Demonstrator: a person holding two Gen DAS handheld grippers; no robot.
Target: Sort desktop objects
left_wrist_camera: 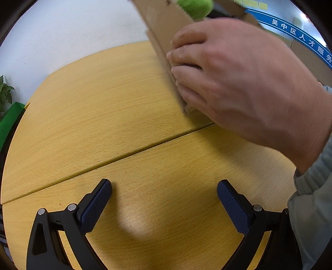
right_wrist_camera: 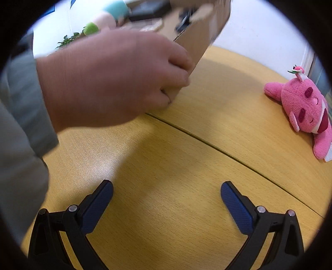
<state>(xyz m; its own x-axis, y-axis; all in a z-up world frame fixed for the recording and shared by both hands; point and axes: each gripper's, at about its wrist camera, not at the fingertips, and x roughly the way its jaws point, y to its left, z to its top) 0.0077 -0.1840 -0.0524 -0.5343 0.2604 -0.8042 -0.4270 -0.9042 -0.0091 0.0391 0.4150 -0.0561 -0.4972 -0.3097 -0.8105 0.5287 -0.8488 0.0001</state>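
A bare hand (left_wrist_camera: 238, 83) grips a tilted cardboard box (left_wrist_camera: 166, 27) above the wooden table (left_wrist_camera: 103, 103); the hand (right_wrist_camera: 112, 83) and box (right_wrist_camera: 199, 35) also show in the right wrist view, blurred. A green fuzzy object (left_wrist_camera: 195, 8) shows at the box's top. A pink plush toy (right_wrist_camera: 305, 110) lies on the table at the right. My left gripper (left_wrist_camera: 164, 199) is open and empty over bare table. My right gripper (right_wrist_camera: 167, 199) is open and empty, well short of the plush.
A seam (left_wrist_camera: 124, 154) runs across the tabletop. A potted plant (left_wrist_camera: 5, 93) and green cloth stand off the table's left edge. A white wall and a blue banner (left_wrist_camera: 300, 37) lie behind. A grey sleeve (left_wrist_camera: 311, 197) crosses the right side.
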